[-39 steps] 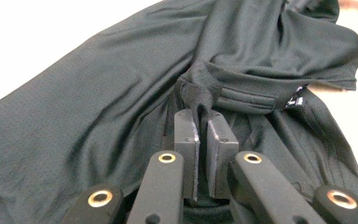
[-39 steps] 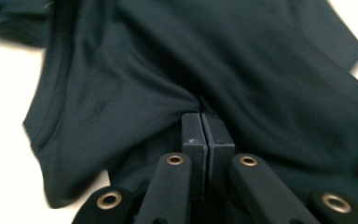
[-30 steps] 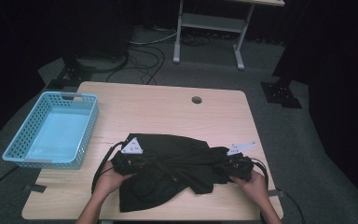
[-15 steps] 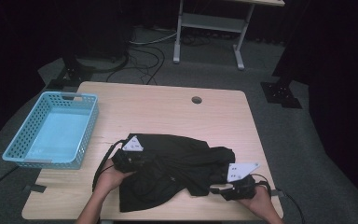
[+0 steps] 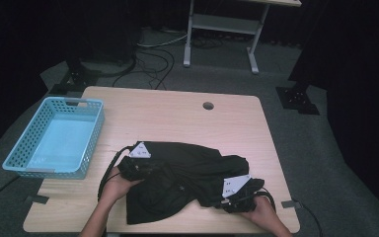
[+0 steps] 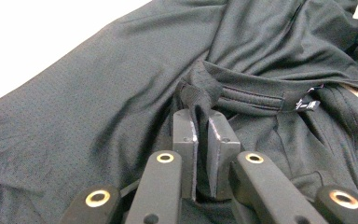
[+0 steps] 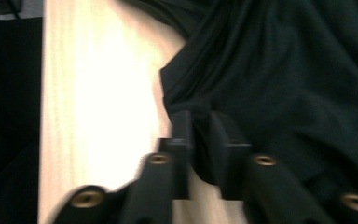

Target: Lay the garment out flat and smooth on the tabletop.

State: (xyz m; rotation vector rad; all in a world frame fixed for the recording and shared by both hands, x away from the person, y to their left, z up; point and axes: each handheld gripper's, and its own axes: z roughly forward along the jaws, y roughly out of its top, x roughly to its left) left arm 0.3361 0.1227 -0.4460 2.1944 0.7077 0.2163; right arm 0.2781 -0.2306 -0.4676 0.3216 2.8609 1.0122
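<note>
A crumpled black garment (image 5: 177, 173) lies on the near half of the wooden table (image 5: 177, 118). My left gripper (image 5: 149, 170) is at the garment's left end. In the left gripper view the left gripper (image 6: 203, 123) is shut on a fold of the collar band, with the black garment (image 6: 98, 107) spread beyond it. My right gripper (image 5: 225, 197) is at the garment's near right corner, close to the table's front edge. In the right gripper view the right gripper (image 7: 200, 123) has just been closing, and the hem of the black garment (image 7: 298, 84) is pinched between the jaws, with bare table (image 7: 102, 93) beside it.
A light blue plastic basket (image 5: 91, 133) stands at the table's left side. A cable hole (image 5: 208, 105) is in the far middle of the tabletop. Bare wood stretches across the far half. A white metal stand (image 5: 222, 24) and cables lie on the floor behind.
My right gripper has moved from the garment's right edge toward the table's front edge and slightly left, opened on the way and closed on the hem. The left gripper has stayed put.
</note>
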